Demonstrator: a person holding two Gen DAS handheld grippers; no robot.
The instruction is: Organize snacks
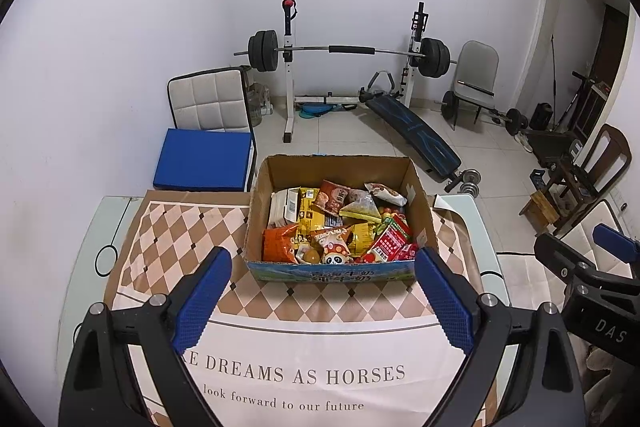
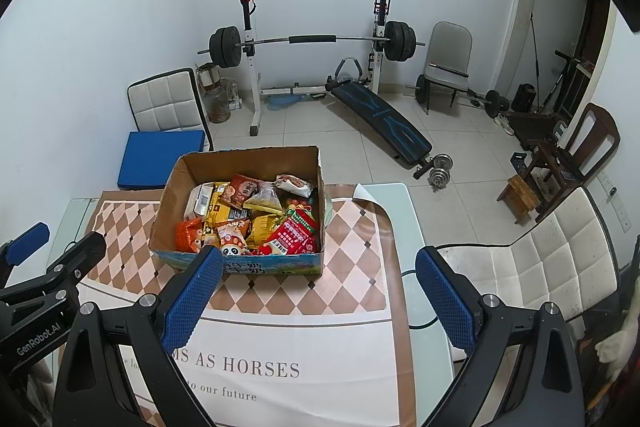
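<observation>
A diamond-patterned cloth (image 1: 192,227) printed with words covers the glass counter (image 1: 116,211); its far right corner curls up. Past the counter's far left corner stands a white quilted chair (image 1: 208,101) with a blue cushion (image 1: 202,161) on its seat. Against the back wall a barbell (image 1: 344,50) rests on a white rack (image 1: 289,75), and a dark sit-up bench (image 1: 416,131) slopes down to the tiled floor (image 1: 344,135) with a chrome dumbbell (image 1: 469,181) at its foot. A grey chair (image 1: 478,75) stands right of the rack. A dark wooden chair (image 1: 600,163) and a small stool (image 1: 540,207) sit beyond the counter's right edge, near another quilted chair (image 2: 540,267).
</observation>
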